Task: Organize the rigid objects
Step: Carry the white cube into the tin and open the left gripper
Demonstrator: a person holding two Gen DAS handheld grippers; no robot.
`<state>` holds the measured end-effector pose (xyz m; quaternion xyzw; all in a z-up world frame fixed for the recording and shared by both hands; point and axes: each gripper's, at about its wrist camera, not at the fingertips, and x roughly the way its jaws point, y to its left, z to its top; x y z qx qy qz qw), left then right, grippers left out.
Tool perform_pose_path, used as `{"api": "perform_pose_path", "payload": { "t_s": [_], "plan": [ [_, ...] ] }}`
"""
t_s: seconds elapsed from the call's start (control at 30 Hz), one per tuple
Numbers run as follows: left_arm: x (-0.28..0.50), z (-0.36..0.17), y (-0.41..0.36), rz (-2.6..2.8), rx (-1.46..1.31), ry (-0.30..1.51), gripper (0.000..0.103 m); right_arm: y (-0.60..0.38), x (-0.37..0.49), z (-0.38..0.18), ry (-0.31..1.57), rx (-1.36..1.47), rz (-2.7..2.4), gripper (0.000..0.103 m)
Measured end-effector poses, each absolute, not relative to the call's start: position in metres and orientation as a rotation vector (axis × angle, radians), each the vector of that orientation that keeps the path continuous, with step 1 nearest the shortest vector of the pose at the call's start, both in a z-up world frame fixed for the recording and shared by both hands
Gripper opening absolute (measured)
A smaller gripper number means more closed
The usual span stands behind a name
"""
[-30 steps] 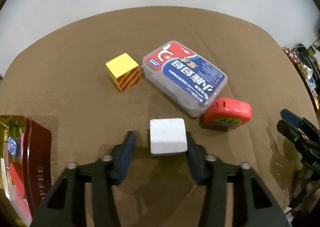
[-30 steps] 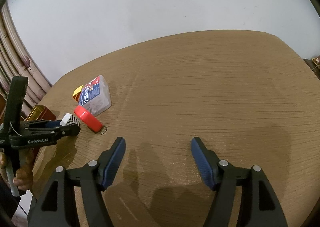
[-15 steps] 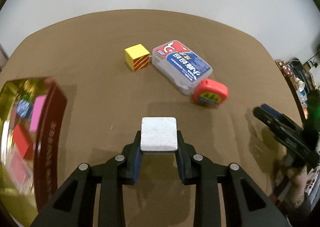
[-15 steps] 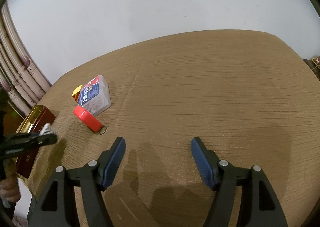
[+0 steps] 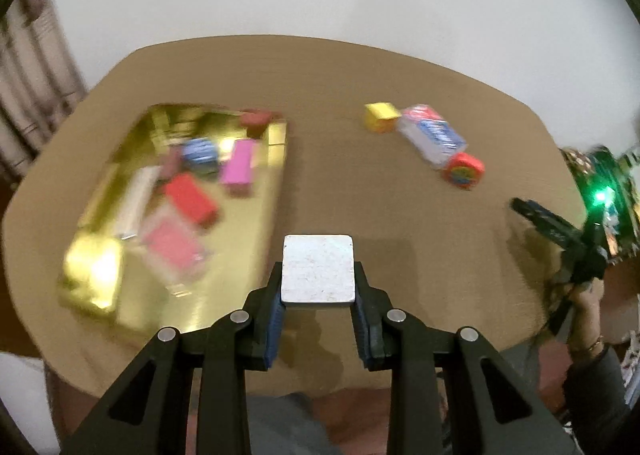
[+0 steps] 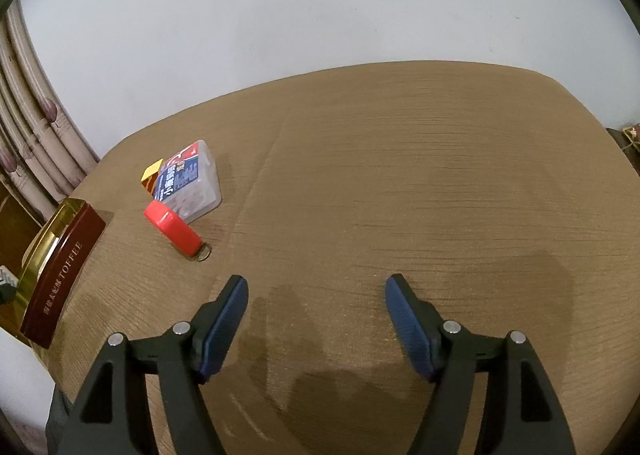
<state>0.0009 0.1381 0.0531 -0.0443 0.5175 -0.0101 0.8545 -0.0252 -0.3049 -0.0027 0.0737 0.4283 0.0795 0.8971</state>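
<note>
the left gripper point(image 5: 318, 287) clamps a white block point(image 5: 318, 269) between its blue pads, held above the brown table point(image 5: 360, 195), just right of the gold tin point(image 5: 272, 191) — blurred coloured pieces lie inside it; the right gripper point(image 6: 316, 295) hangs over bare tabletop, its jaws wide with nothing between them and just now opening further; far left sit a yellow cube point(image 6: 152, 176), a clear plastic box point(image 6: 190, 187) and a red tape measure point(image 6: 173, 229) — box and tape touching.

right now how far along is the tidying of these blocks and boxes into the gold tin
Done: several blocks lie in the gold tin. In hand: the left gripper grips the white square block. Left: yellow cube, clear plastic box, red tape measure. The right gripper is open, empty.
</note>
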Motion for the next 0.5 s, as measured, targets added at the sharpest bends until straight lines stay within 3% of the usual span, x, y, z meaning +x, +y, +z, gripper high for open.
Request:
{"api": "perform_pose_path", "payload": {
  "t_s": [0.23,0.5],
  "plan": [
    [-0.010,0.043,0.228,0.163,-0.063,1.110,0.027,-0.296,-0.027,0.002,0.879,0.111,0.182,0.073],
    [0.004,0.018,0.257,0.204,-0.025,1.132,0.027,-0.270,-0.032,0.021,0.866,-0.008,0.259,0.073]
  ]
}}
